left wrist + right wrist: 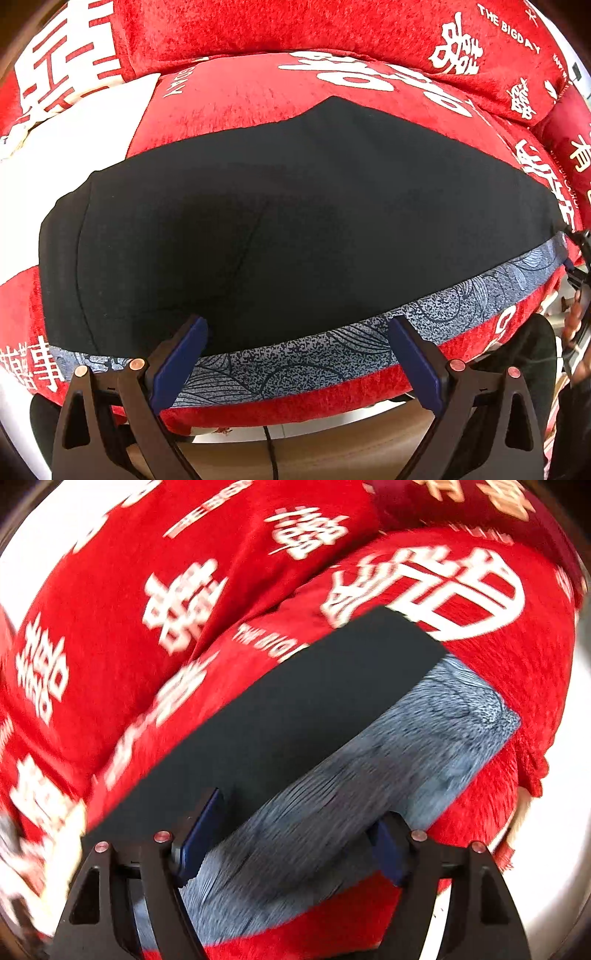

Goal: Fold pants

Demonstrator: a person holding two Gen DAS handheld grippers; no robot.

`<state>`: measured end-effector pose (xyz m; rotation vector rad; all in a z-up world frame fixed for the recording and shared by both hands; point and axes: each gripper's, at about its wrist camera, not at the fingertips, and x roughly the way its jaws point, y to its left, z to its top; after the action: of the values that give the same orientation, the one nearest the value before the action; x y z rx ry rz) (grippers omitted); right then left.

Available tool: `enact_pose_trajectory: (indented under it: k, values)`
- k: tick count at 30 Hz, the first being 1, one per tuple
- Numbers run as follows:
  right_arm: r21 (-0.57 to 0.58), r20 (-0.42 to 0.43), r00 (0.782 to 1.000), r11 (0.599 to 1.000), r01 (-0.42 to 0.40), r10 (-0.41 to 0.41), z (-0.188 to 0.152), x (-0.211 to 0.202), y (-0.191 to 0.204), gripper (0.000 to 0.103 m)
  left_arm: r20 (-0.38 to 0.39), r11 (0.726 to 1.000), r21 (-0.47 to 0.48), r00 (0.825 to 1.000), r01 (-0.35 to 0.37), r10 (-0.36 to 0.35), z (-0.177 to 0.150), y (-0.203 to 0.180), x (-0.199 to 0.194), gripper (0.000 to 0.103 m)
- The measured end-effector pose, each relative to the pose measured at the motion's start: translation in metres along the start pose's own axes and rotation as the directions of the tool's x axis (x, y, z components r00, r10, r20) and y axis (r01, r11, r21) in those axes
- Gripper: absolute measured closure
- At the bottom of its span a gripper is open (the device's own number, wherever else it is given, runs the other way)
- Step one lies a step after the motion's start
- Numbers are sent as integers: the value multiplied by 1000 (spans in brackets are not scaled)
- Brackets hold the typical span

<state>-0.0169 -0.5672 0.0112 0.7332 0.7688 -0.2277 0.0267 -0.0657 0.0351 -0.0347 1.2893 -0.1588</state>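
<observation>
Now one pair of black pants [295,221] lies flat on the red bedspread [240,96], patterned waistband [369,350] along its near edge; left gripper [299,365] and right gripper [291,838] fingers apart, gripping nothing.

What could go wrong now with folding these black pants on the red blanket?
1. Both the left gripper and the right gripper are open over the patterned waistband, so a close may catch only the band's edge, or the plush red blanket under it.
2. The right wrist view is blurred, so aiming may be off.
</observation>
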Motion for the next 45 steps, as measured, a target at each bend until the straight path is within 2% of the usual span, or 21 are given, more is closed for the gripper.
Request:
enact_pose_trajectory:
  k: [2,3,4,6,8,11,14,16,17,18,20,22,23,25,28,30,33,35,37,42,45]
  values:
    - [50,31,998,997,-60,58,8,-1,-12,25,-5,1000,4,1000,-16,16,2,-6,2,5]
    - [71,29,997,995,-72,70,14,0,-17,35,-6,1000,8,1000,-19,19,3,-9,4,5]
    - [78,11,999,996,-46,45,19,2,-21,61,-6,1000,10,1000,-22,22,5,-13,5,5]
    - [82,-10,999,996,-48,49,24,4,-26,93,-2,999,27,1000,-18,18,8,-24,4,5]
    - [73,7,998,995,-67,66,24,-9,-25,94,3,999,48,1000,-19,19,10,-33,3,5]
    - [-34,97,993,998,-60,63,22,-47,-6,94,7,997,79,1000,-20,20,10,-45,3,5]
    - [-27,74,997,1000,1,1,18,-40,-14,94,-17,994,102,999,-45,47,11,-53,14,5]
    - [16,-8,998,998,62,-62,16,-13,-30,89,-26,993,106,998,-57,60,11,-55,20,5]
    - [53,-46,998,997,52,-50,14,-3,-41,88,-27,991,116,997,-69,73,11,-58,22,5]
    - [89,-11,1000,996,9,-8,15,-8,-49,86,-26,990,121,997,-72,75,12,-59,21,5]
    - [108,-13,998,992,58,-56,20,-18,-53,68,-16,992,115,998,-59,61,13,-58,15,5]
    - [121,46,979,974,193,-200,24,-38,-55,33,-7,994,92,999,-51,52,16,-54,11,5]
    - [128,83,961,959,253,-265,25,-49,-56,29,0,996,74,999,-51,51,19,-53,9,5]
    - [97,128,937,944,315,-325,25,-65,-47,28,11,997,49,998,-64,64,23,-53,10,5]
    - [-131,139,953,949,288,-270,10,-69,6,27,21,997,33,998,-64,64,29,-63,12,5]
    - [-347,70,976,912,217,-205,-14,-52,60,24,23,996,52,997,-75,74,31,-78,16,5]
    - [-527,-74,989,847,70,-128,-57,-30,111,23,33,987,115,993,-113,110,29,-99,24,5]
    - [-575,-144,981,817,25,-131,-78,-14,126,23,24,979,130,988,-155,153,27,-95,34,2]
    - [-625,-202,955,779,46,-219,-93,6,128,19,27,985,104,990,-139,137,25,-84,36,0]
    - [-605,-162,948,786,123,-273,-81,-2,129,17,35,994,-31,993,-108,109,18,-43,15,0]
    - [-648,-184,957,760,53,-224,-101,-4,156,17,33,994,-75,996,-80,83,10,-31,12,0]
